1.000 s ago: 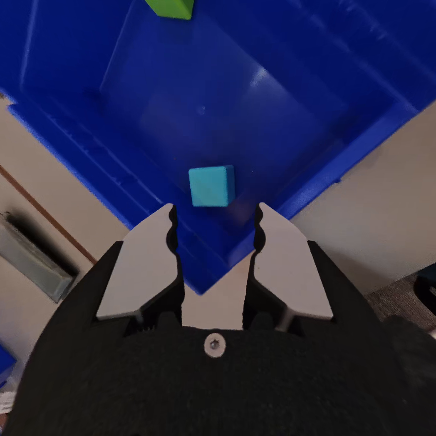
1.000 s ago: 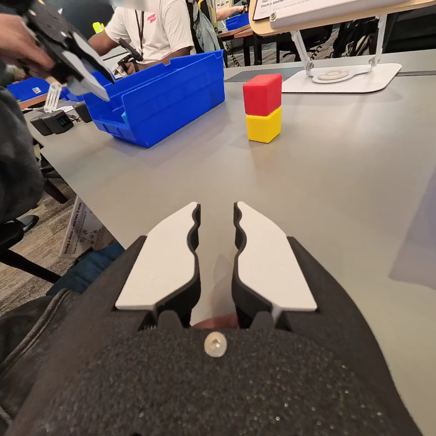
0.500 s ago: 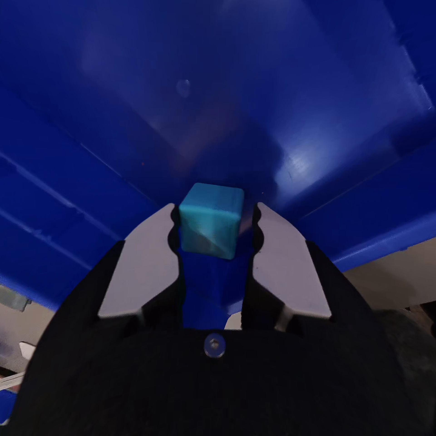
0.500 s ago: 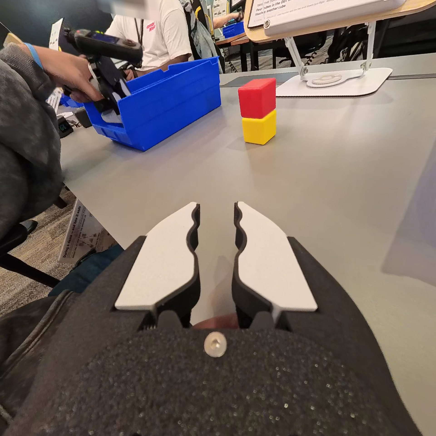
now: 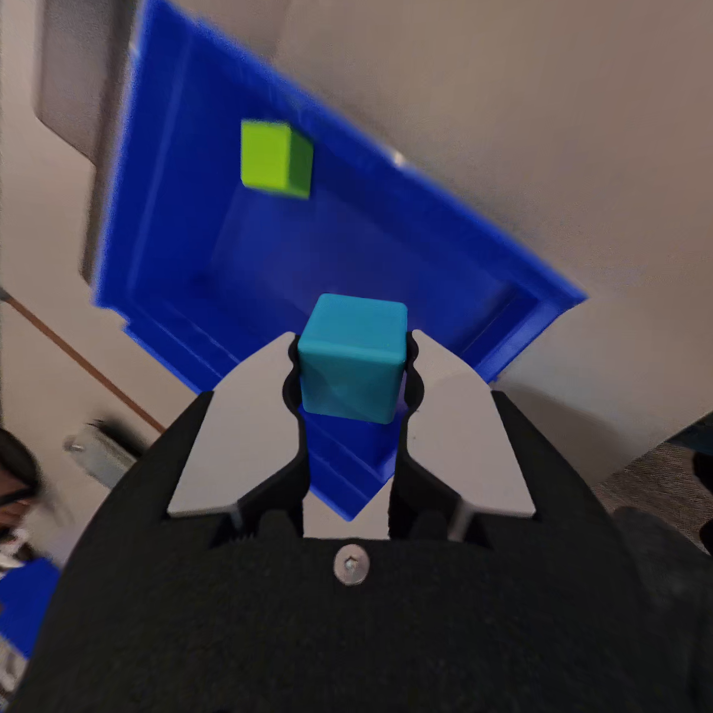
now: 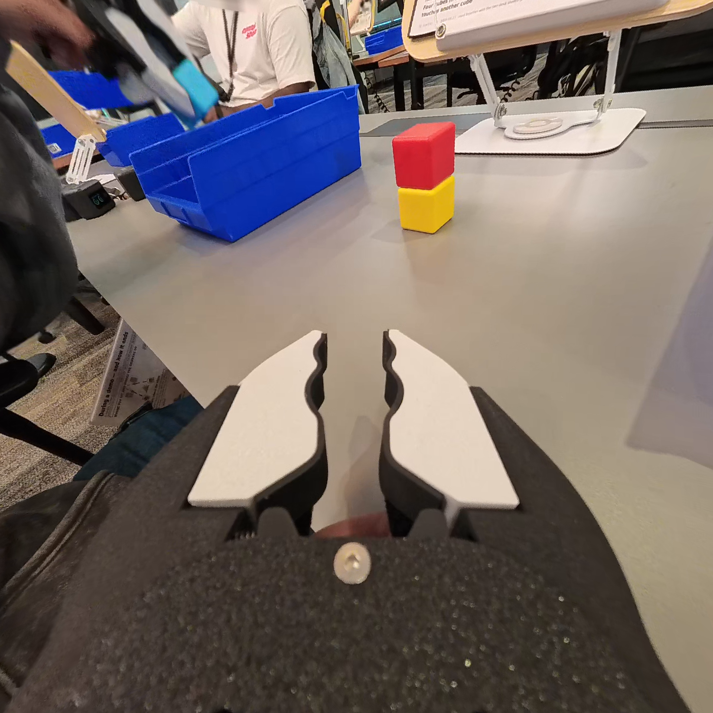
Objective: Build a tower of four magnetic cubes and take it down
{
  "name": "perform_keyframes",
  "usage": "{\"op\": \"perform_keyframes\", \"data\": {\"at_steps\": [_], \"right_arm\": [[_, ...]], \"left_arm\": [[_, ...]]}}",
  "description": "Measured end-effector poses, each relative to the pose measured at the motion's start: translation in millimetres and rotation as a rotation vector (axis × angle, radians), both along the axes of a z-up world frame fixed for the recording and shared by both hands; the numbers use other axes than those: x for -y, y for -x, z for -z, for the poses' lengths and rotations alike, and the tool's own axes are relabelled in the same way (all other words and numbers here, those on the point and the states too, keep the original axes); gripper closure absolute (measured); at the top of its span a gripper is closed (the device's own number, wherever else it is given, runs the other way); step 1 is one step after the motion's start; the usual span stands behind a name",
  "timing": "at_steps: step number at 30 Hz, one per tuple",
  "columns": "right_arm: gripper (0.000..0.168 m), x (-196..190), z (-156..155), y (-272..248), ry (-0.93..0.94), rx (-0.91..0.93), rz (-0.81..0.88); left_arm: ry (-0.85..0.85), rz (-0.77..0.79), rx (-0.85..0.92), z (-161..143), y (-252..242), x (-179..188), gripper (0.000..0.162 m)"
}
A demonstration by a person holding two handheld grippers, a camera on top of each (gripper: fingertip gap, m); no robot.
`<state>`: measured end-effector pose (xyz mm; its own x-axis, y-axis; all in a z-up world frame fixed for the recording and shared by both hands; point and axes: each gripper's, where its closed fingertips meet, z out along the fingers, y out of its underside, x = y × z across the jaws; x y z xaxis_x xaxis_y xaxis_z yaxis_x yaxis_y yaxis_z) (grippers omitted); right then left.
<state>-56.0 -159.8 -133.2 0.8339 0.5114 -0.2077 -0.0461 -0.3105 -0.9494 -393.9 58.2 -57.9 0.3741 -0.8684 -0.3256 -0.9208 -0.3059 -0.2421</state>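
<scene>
My left gripper [image 5: 351, 339] is shut on a teal cube [image 5: 352, 362] and holds it above the blue bin [image 5: 162, 231]. A green cube [image 5: 274, 159] lies in the bin's far end. In the right wrist view the left gripper with the teal cube [image 6: 198, 92] shows blurred above the blue bin [image 6: 270, 169]. A red cube [image 6: 423, 154] sits on a yellow cube [image 6: 426, 203] on the grey table [image 6: 501, 308]. My right gripper [image 6: 355, 339] is open and empty, low over the table's near edge.
A white stand base [image 6: 551, 129] with a board above it is behind the stack. More blue bins [image 6: 88, 90] and a small black device [image 6: 88, 198] are at the left. A person in a white shirt [image 6: 254, 42] sits behind. Paper [image 6: 131, 382] lies on the floor.
My left gripper closed on the teal cube inside the bin and lifted it up out of the bin. My right gripper stayed still and open.
</scene>
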Motion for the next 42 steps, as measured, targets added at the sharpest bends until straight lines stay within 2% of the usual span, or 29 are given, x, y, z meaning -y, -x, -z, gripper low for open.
{"op": "perform_keyframes", "data": {"at_steps": [4,7,9,13,17,24,31,33,36,39,42], "right_arm": [[0.141,-0.2,-0.1,0.3,-0.002,0.006,0.001],[0.142,-0.4,-1.0,-0.6,-0.007,0.006,0.007],[0.142,-0.5,-1.4,-1.0,-0.008,0.005,0.009],[0.142,-0.5,-0.9,-0.9,-0.007,0.007,0.007],[0.142,0.2,-2.2,-2.5,-0.018,0.006,0.013],[0.142,0.7,-3.3,-8.7,-0.023,-0.005,0.028],[0.142,0.7,-1.5,-6.4,-0.018,0.007,0.019],[0.142,0.8,-1.6,-6.7,-0.018,0.005,0.02],[0.142,0.8,-1.8,-8.0,-0.018,-0.003,0.022],[0.142,0.9,-2.1,-9.2,-0.019,-0.004,0.026],[0.142,0.8,-2.1,-8.6,-0.018,-0.007,0.025]], "left_arm": [[-0.072,0.132,-0.019,-46.1,-57.4,9.1,0.111],[-0.052,0.26,-0.023,-54.6,-116.3,17.5,0.111],[-0.017,0.33,-0.037,-49.9,-158.2,20.5,0.111],[0.078,0.423,-0.153,-21.6,-233.5,14.8,0.111],[0.16,0.463,-0.287,6.3,-272.2,5.2,0.111],[0.24,0.477,-0.373,39.3,-282.2,-3.5,0.112],[0.244,0.477,-0.367,40.2,-286.4,-5.6,0.109],[0.213,0.472,-0.31,31.3,-290.7,-6.9,0.096],[0.149,0.502,-0.125,-0.4,-296.5,0.3,0.096],[0.049,0.518,0.079,-41.6,-280.9,13.0,0.098],[-0.097,0.352,0.2,-71.6,-233.2,6.3,0.1]]}}
